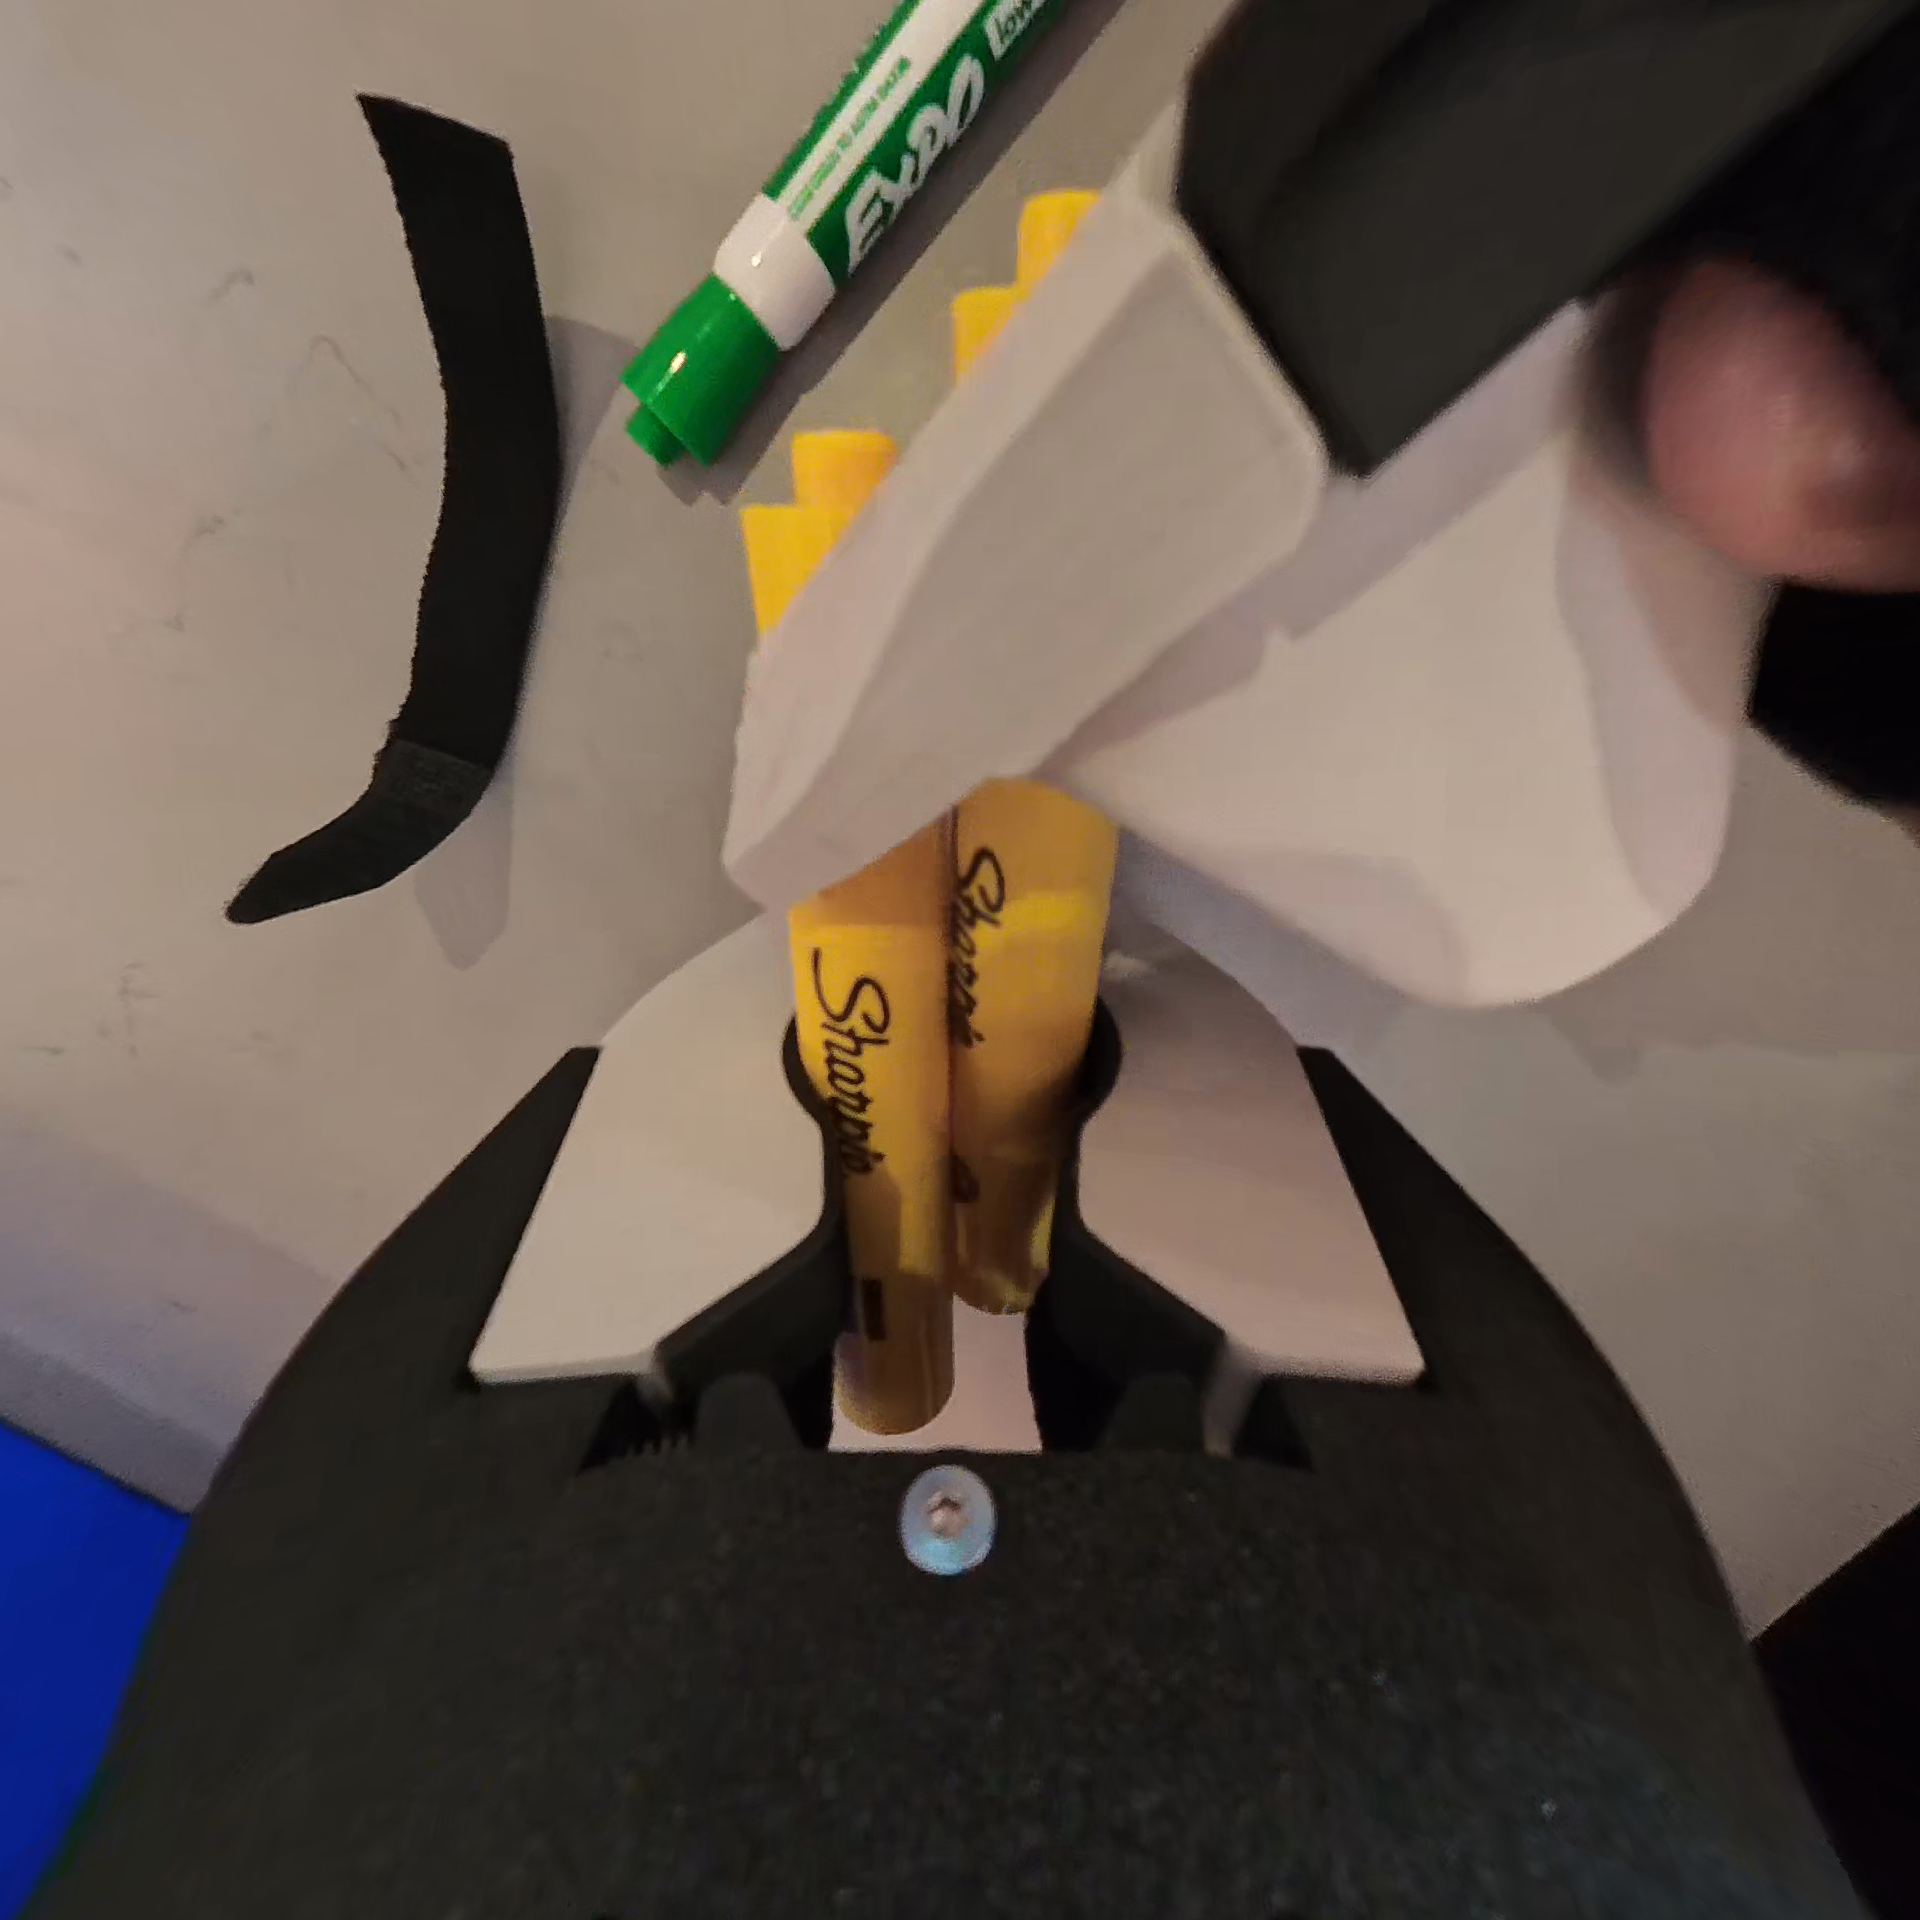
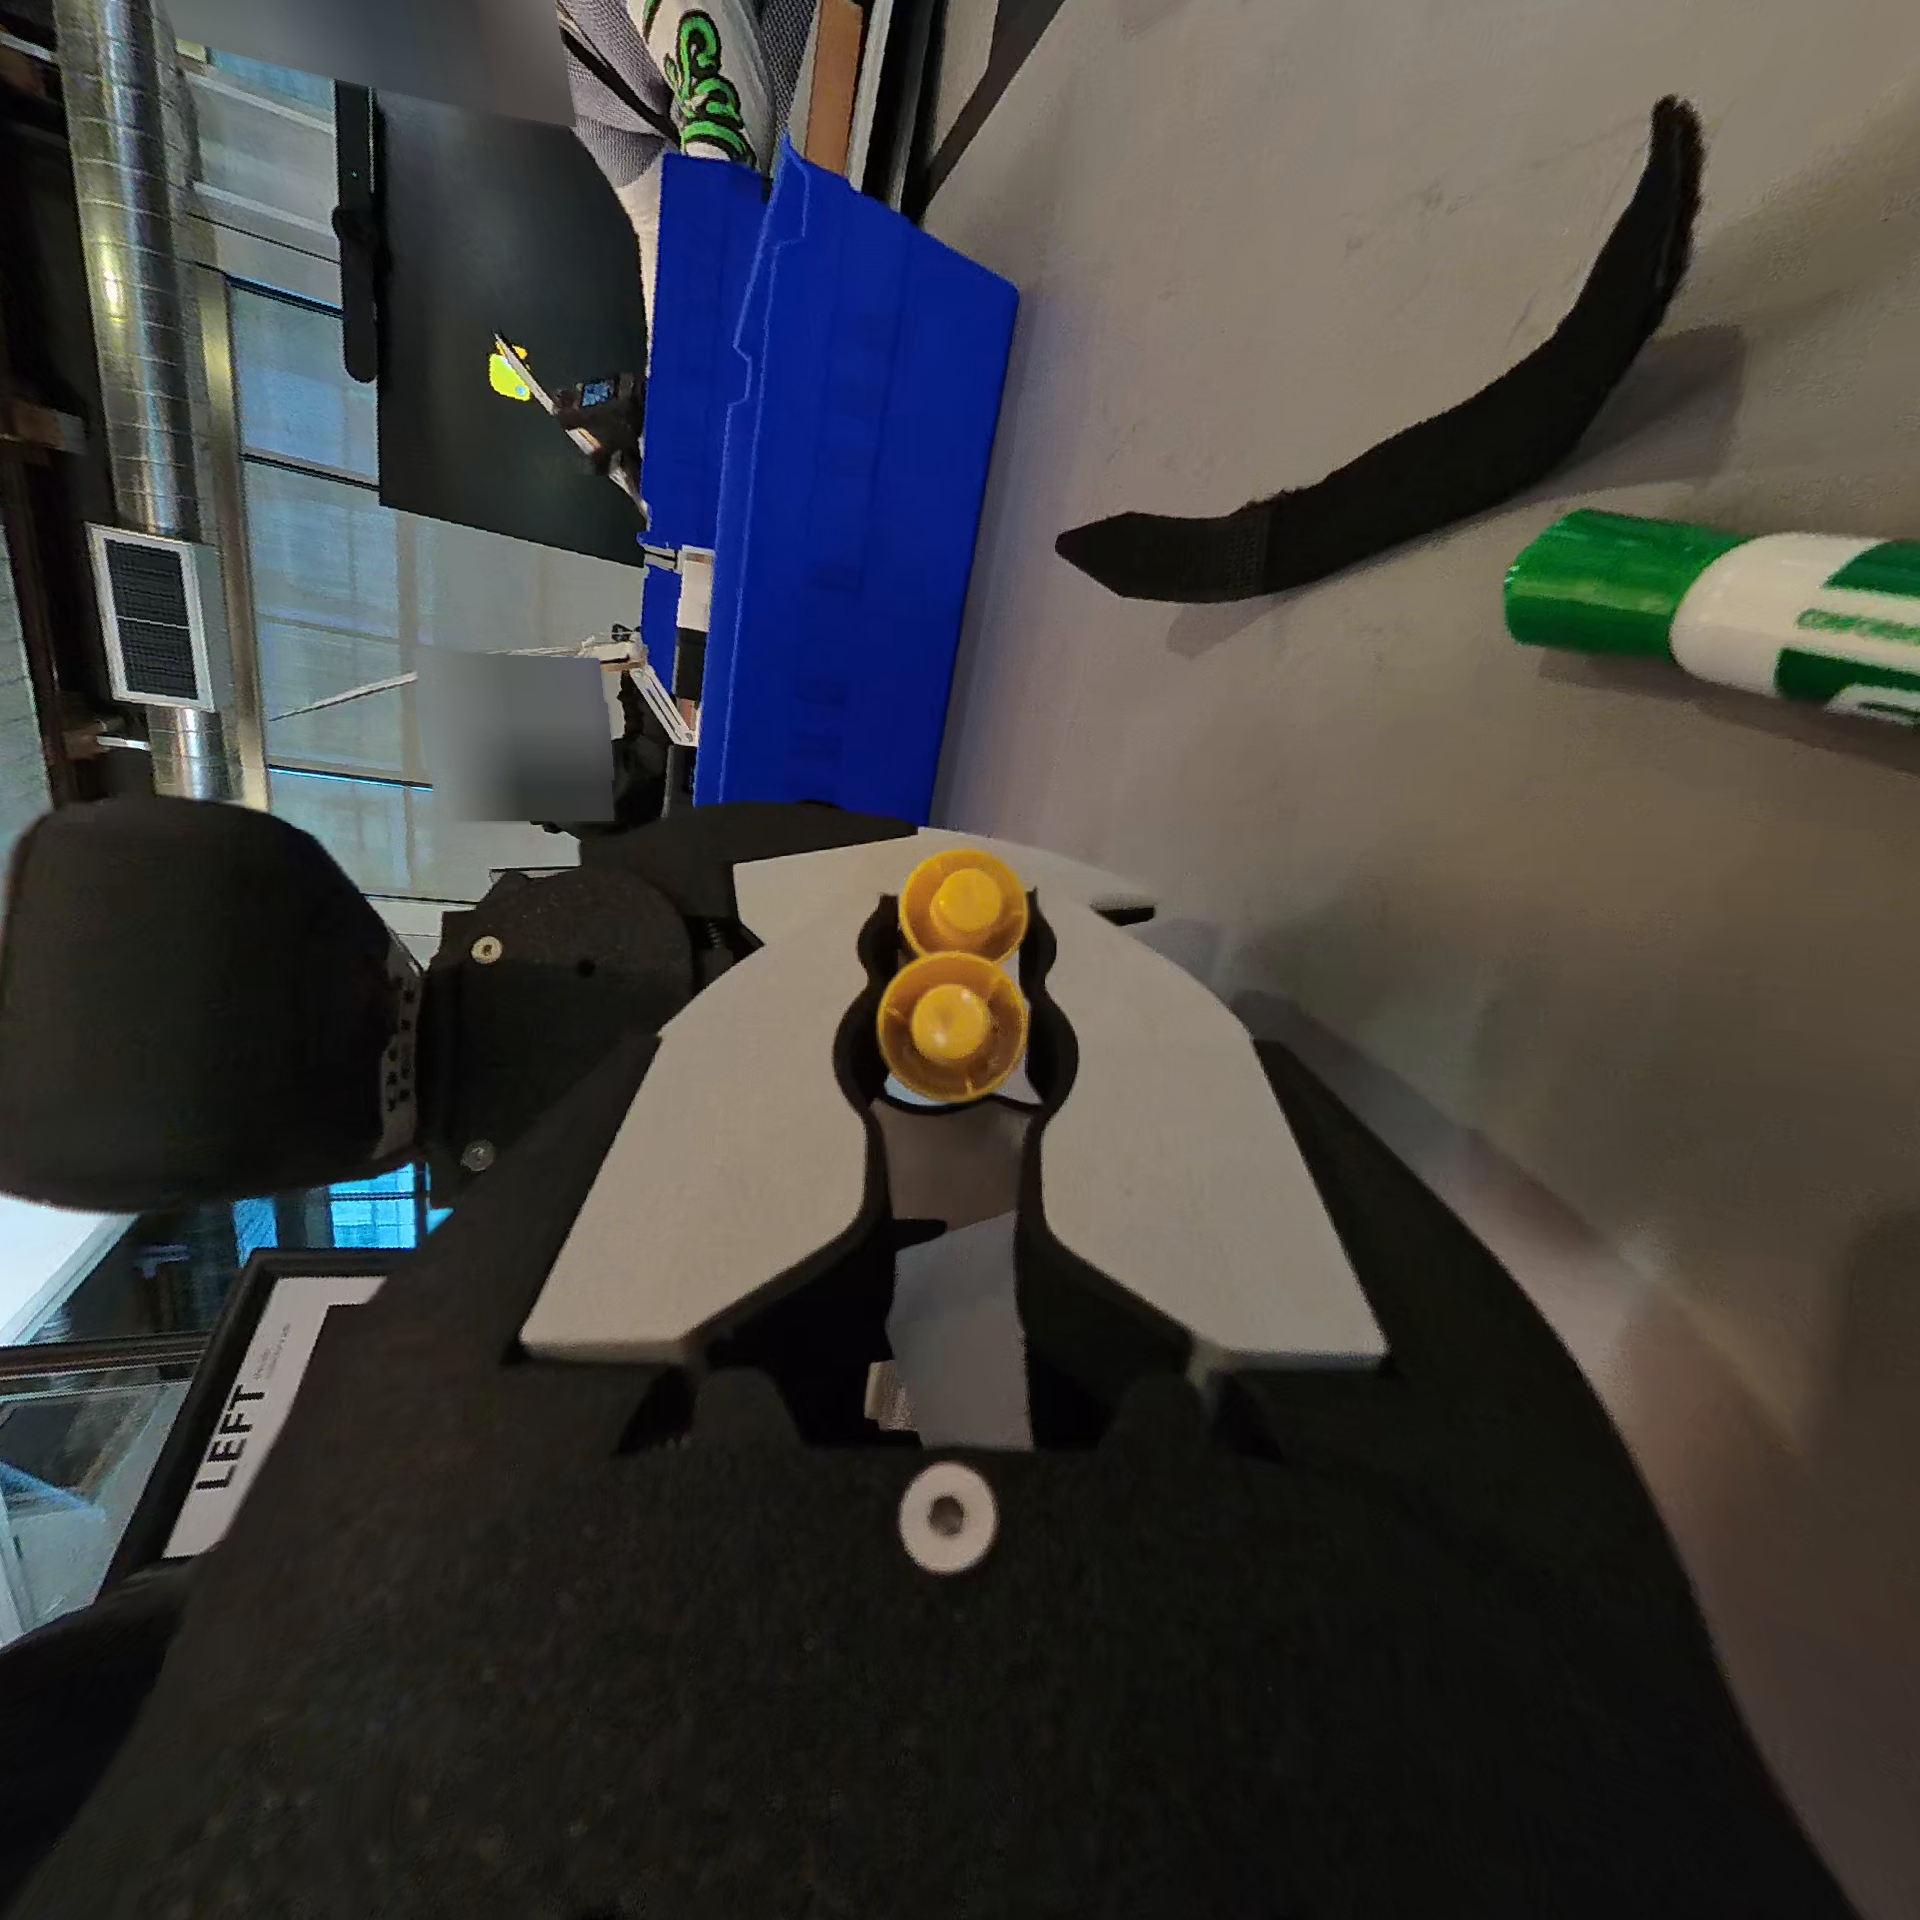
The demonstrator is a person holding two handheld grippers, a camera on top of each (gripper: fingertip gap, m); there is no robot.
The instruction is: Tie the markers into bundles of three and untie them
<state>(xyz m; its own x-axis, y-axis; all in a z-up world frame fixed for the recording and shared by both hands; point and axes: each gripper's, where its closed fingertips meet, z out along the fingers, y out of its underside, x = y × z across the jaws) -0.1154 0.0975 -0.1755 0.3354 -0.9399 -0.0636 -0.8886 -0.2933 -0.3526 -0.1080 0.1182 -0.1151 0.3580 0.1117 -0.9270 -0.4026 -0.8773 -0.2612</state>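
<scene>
**Two yellow markers gripped from both ends, strap and third marker waiting**

Evidently the bundle is only part-gathered. In the left wrist view the left gripper (image 1: pixel 951 1049) has its jaws drawn close around two yellow markers (image 1: pixel 883 1122), which lie side by side along the line of the fingers, caps pointing away toward 12 o'clock. The right gripper (image 1: pixel 914 727) comes in from 2 o'clock and crosses over the same pair nearer the caps. Its own view shows it narrowed on the yellow markers (image 2: pixel 956 977) end-on, one cap stacked above the other, so both tools appear to grip the pair.

The green marker (image 1: pixel 790 260) lies loose on the table at 11 o'clock, near the yellow caps but apart from them. The black strap (image 1: pixel 457 499) lies unfastened and curved at 10 o'clock, touching nothing else.

My reading is that the next move calls for one gripper to let go and fetch the green marker into the pair, while the other keeps the yellows from rolling apart; wrapping comes after.

The table (image 1: pixel 187 436) is pale grey and lightly scuffed. A blue bin (image 2: pixel 831 520) stands at its far edge at 11 o'clock in the right wrist view, with windows and a metal duct beyond.
</scene>
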